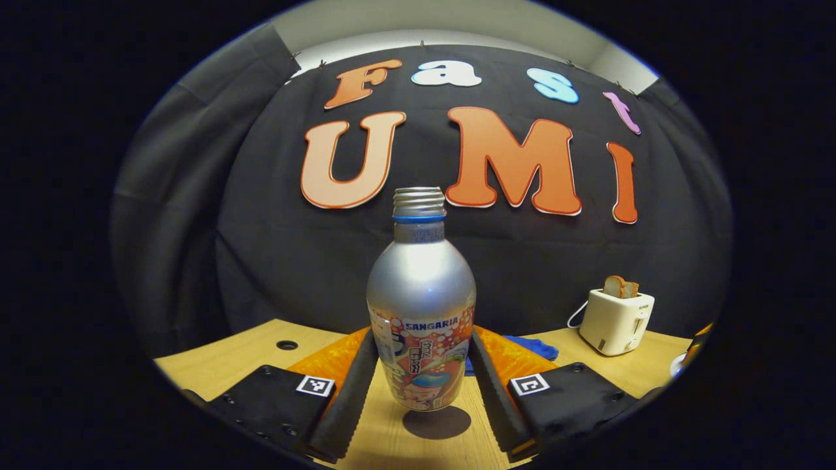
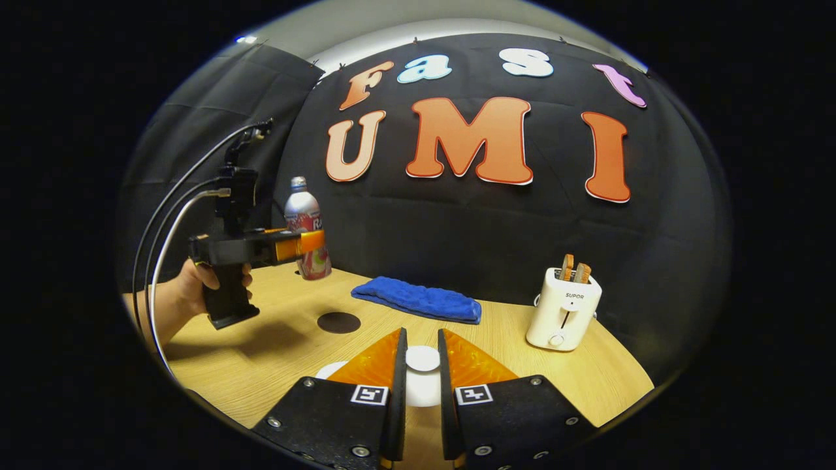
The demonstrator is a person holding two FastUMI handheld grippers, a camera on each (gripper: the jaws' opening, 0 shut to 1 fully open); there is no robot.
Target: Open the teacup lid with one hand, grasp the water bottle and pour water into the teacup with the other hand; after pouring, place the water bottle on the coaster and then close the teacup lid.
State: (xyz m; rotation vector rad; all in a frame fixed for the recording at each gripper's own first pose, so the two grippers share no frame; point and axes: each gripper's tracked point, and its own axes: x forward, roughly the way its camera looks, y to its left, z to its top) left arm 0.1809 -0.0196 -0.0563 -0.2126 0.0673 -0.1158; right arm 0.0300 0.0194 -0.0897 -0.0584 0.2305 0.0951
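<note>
A black cloth wall (image 2: 496, 235) closes off the back of the booth, hanging in soft folds and pinned along its top edge. Above it runs a strip of pale wall or ceiling (image 2: 405, 29), brightly lit. Darker drapery (image 1: 176, 196) covers the left side. The counter (image 2: 274, 365) is light wood with a visible grain, and a small round hole (image 1: 287, 344) is cut into it near the back. Light falls from above, leaving soft shadows on the wood.

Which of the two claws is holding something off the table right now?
The left claw: its fingers press both sides of the silver water bottle, lifted with its shadow on the table beneath. The right claw grips the white teacup lid.
</note>
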